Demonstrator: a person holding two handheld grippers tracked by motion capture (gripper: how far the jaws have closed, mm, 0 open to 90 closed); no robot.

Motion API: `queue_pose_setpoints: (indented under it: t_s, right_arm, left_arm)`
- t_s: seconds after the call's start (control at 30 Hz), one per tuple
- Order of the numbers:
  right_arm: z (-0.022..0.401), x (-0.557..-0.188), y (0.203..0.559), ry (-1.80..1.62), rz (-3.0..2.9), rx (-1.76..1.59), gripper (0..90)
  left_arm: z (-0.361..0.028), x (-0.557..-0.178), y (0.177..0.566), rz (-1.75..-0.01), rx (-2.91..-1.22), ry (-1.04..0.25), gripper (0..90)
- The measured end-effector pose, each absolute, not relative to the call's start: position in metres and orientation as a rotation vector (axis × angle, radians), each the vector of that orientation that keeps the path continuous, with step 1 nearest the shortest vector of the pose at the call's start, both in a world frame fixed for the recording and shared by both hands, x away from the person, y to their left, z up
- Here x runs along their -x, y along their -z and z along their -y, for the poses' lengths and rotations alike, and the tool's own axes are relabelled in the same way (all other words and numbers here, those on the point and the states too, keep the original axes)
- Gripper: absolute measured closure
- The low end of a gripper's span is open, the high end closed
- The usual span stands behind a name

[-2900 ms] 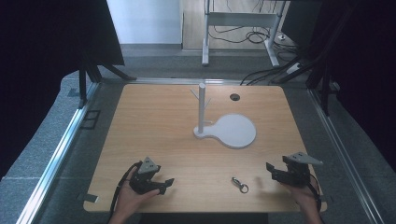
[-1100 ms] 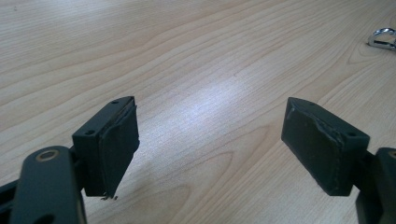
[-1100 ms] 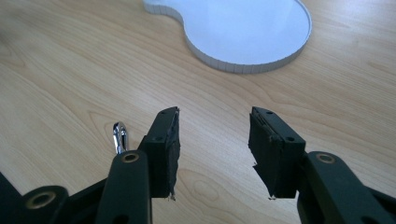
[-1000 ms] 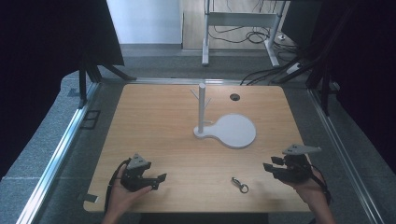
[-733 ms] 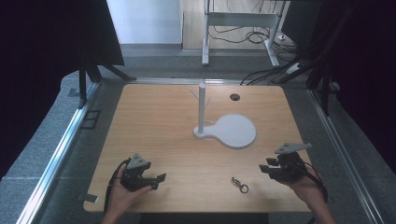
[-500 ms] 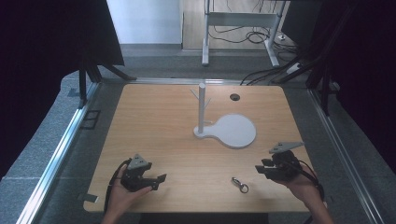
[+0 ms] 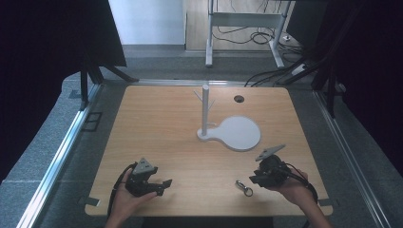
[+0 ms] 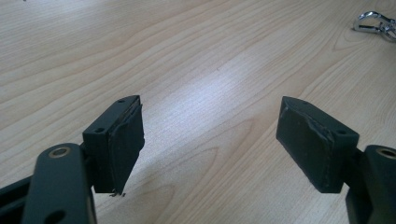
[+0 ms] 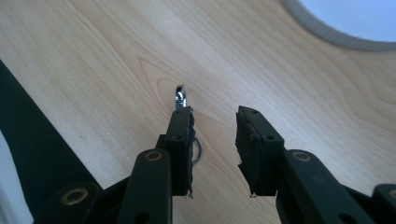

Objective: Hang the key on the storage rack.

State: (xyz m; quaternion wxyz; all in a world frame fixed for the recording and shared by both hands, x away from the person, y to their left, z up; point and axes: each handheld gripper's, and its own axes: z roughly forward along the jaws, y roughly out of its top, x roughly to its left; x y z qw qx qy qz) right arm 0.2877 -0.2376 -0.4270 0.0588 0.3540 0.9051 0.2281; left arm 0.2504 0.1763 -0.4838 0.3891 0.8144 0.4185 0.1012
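A small metal clasp with a ring lies on the wooden table near its front edge. My right gripper hovers just right of it, open; in the right gripper view the clasp pokes out from behind the left jaw, and my right gripper holds nothing. My left gripper rests at the front left, open and empty, pointing right. In the left gripper view my left gripper faces bare wood, with the clasp far off at the top right.
A white stand with a post and short pegs rises from a white rounded base at the table's middle right. A dark round hole sits near the far edge. Black curtains and cables surround the table.
My right gripper has moved left and toward the clasp, tilting down over it. The left gripper shifted slightly left early on and has since stayed put.
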Motion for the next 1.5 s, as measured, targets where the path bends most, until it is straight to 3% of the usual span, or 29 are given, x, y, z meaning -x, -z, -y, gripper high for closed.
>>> queue_pose_setpoints:
  t_s: [0.67,1.5]
  right_arm:
    - [0.203,-0.293,0.462,-0.516,-2.858,-1.042,73.5]
    - [0.200,-0.291,0.477,-0.385,-2.885,-1.010,84.2]
  left_arm:
    - [-0.175,-0.251,0.486,-1.064,-2.085,-0.282,24.3]
    - [-0.172,-0.251,0.488,-1.065,-2.103,-0.312,24.8]
